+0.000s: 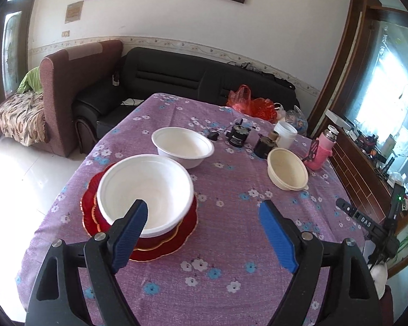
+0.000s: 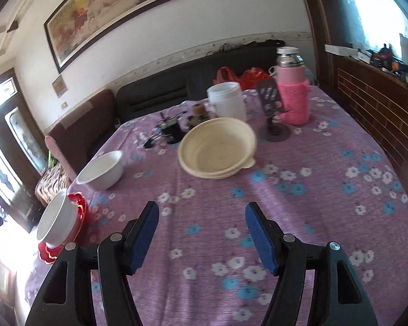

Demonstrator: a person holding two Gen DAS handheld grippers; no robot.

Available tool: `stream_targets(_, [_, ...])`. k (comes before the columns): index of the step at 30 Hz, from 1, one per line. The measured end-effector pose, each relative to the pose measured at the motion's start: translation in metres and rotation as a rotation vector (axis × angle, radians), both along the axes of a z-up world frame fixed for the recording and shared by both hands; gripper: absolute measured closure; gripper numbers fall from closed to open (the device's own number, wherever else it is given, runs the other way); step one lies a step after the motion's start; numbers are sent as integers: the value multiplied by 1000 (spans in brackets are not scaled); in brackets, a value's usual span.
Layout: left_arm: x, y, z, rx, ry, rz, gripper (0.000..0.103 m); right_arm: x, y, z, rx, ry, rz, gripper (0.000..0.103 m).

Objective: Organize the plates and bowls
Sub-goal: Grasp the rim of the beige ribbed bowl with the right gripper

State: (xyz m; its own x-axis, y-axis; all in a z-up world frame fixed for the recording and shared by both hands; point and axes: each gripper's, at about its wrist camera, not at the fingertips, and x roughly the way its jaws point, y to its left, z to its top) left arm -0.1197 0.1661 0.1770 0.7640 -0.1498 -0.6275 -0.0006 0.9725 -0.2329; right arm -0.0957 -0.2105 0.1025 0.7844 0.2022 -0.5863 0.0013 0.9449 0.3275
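A large white bowl (image 1: 145, 190) sits on stacked red plates (image 1: 182, 233) near the table's left edge; the same bowl (image 2: 57, 221) and red plates (image 2: 79, 212) appear at the far left of the right wrist view. A second white bowl (image 1: 182, 146) stands behind it, also visible as white bowl (image 2: 102, 171). A cream bowl (image 1: 287, 169) lies to the right, the cream bowl (image 2: 217, 149) straight ahead of my right gripper. My left gripper (image 1: 202, 212) is open, its left finger in front of the big bowl's rim, nothing between the pads. My right gripper (image 2: 201, 217) is open over bare cloth.
A purple flowered tablecloth (image 2: 312, 203) covers the table. At the back stand a white jar (image 2: 227, 100), a pink-sleeved flask (image 2: 293, 95), a phone stand (image 2: 274, 130), small dark devices (image 1: 239, 134) and red bags (image 1: 249, 100). Sofas (image 1: 160, 81) lie beyond; a wooden cabinet (image 2: 380, 103) flanks the right.
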Motion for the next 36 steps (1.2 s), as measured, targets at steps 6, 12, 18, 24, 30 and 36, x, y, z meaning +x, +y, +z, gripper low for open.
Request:
stream_targets(6, [30, -41, -23, -39, 112, -94, 19, 5, -54, 3, 63, 0, -119, 31])
stream_targets(12, [62, -74, -39, -16, 153, -117, 19, 27, -50, -11, 89, 23, -110, 31])
stream_targets(18, [87, -96, -65, 1, 199, -130, 19, 71, -28, -35, 91, 73, -80, 31])
stream_targets(24, [99, -107, -94, 17, 268, -161, 19, 139, -23, -56, 64, 166, -121, 31])
stream_targets(30, [105, -102, -99, 29, 277, -151, 19, 198, -10, -77, 67, 275, -99, 60])
stream_targets(36, [111, -93, -101, 11, 279, -132, 19, 190, -9, -86, 195, 332, -10, 88])
